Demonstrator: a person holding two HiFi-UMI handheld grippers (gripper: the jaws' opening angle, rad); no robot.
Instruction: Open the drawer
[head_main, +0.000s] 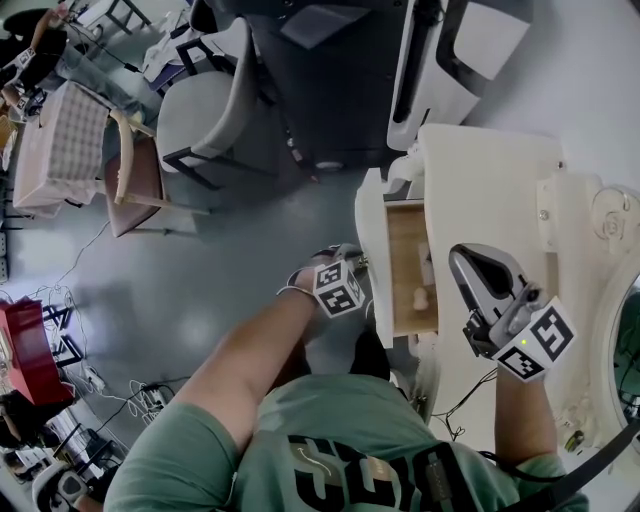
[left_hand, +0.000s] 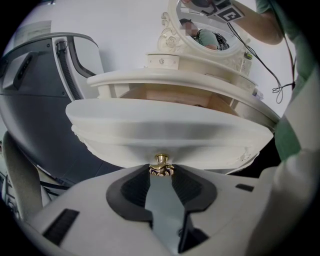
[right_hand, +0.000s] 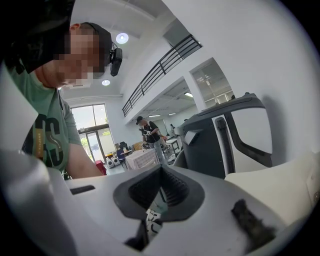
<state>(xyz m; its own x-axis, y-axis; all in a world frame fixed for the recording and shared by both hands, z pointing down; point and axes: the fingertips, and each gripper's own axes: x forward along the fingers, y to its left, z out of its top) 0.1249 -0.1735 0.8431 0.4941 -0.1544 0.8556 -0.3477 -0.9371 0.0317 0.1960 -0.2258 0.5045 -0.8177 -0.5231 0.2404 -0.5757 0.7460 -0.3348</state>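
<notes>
Left tongs (left_hand: 161, 173) pinch the small brass knob (left_hand: 160, 161) on the white drawer front, one pad on either side of it. In the head view we see the drawer (head_main: 403, 262) standing out from the white desk (head_main: 490, 180), right of centre. Its wooden inside shows, with small pale items in it that we can't identify. Right tongs (right_hand: 161, 170) are pressed together at the tips, nothing between them. In the head view they sit lower right over the desk top, just beside the open drawer. We can't tell if they touch the desk.
</notes>
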